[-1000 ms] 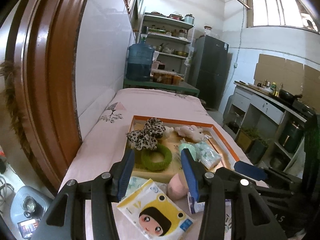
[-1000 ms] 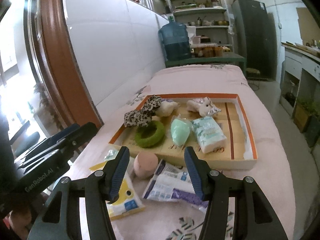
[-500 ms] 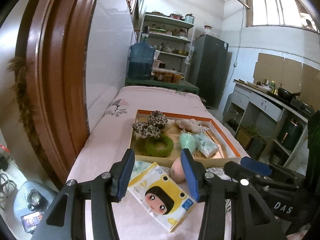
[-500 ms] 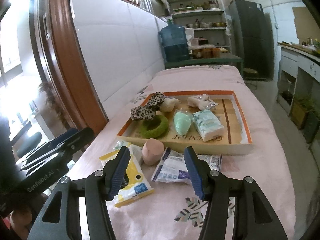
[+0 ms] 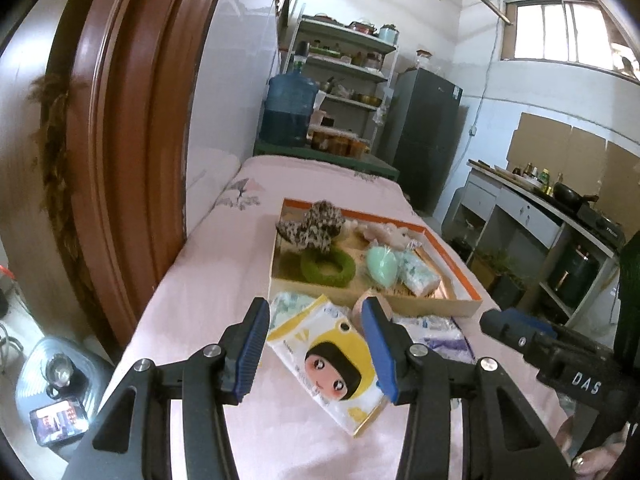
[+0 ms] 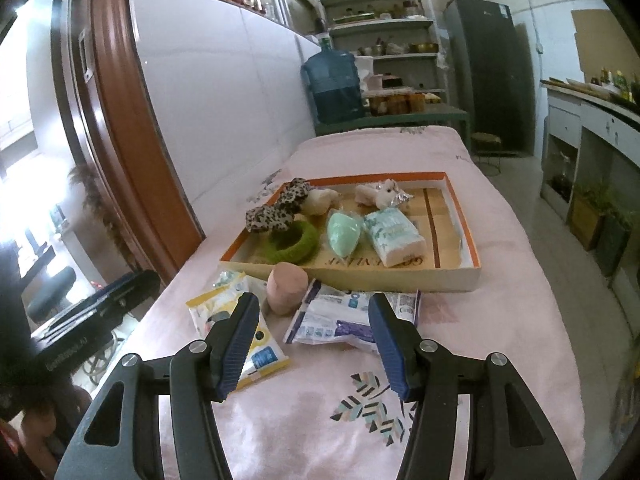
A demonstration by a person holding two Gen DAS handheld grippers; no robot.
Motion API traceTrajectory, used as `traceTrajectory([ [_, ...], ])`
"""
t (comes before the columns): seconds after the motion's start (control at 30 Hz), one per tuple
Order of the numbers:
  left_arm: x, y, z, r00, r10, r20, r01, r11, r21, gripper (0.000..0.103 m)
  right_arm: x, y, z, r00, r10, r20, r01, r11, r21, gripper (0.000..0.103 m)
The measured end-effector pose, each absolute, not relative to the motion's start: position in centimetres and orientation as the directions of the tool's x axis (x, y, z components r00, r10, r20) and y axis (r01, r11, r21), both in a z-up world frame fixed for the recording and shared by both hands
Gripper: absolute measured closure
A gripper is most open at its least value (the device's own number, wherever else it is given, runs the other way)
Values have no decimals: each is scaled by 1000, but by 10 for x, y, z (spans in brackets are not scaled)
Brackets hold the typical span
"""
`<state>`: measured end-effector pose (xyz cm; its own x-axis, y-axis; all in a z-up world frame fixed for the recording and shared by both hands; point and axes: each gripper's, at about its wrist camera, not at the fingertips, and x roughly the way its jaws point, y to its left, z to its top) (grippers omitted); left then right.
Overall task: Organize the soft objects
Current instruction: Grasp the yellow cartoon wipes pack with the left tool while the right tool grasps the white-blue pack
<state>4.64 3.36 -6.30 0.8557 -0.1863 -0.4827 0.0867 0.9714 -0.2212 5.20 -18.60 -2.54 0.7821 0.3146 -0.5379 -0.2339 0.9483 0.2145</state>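
1. My left claw (image 5: 314, 346) is spread and pinches nothing; it hovers over the yellow tissue pack (image 5: 334, 364) with the cartoon face, which lies flat on the pink cloth of the surface (image 5: 208, 300), just in front of the tray (image 5: 460, 307).
2. My right claw (image 6: 312, 346) is likewise spread and empty, poised over the white and purple packet (image 6: 344, 320), which lies just before the tray's near wall.
3. Already in the tray: a leopard bow (image 6: 280, 208), a green ring (image 6: 294, 242), a mint pouch (image 6: 342, 232), a small tissue pack (image 6: 396, 236) and a pale plush toy (image 6: 380, 194). A pink sponge (image 6: 286, 288) stands outside it, between the two packs and close to the tray wall.
4. I judge the step in hand to be picking up one of the loose items. To do it well I would come down square over a pack, take it across its narrow width near the middle, and squeeze lightly, since the soft wrapper will buckle and may slip.
5. I would lift clear of the tray wall before moving in, and set down in the bare right part of the tray.
6. Writing: "DAS" on the right tool's body in the left view; the tray's floor print and the packs' labels are too small or upside down to read surely.
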Motion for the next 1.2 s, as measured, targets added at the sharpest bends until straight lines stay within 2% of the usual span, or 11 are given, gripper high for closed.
traceTrajectory([
  [0.37,56,38,-105,768,-271,-580,99,946,-310,55,60,-186,-37,764,328,-556,-237,944,232,44],
  [0.73,72,24,-136,678,-285,-678,83,946,-314,55,67,-192,-45,757,331,-563,-227,942,249,44],
  [1.0,87,14,-142,651,-336,-681,96,926,-365,55,71,-198,-50,755,329,-567,-214,941,260,44],
  [1.03,89,12,-142,648,-341,-681,102,925,-367,57,71,-199,-50,755,328,-568,-213,942,261,44],
  [1.2,90,10,-140,659,-368,-656,119,912,-392,78,72,-202,-53,751,325,-574,-205,942,265,44],
])
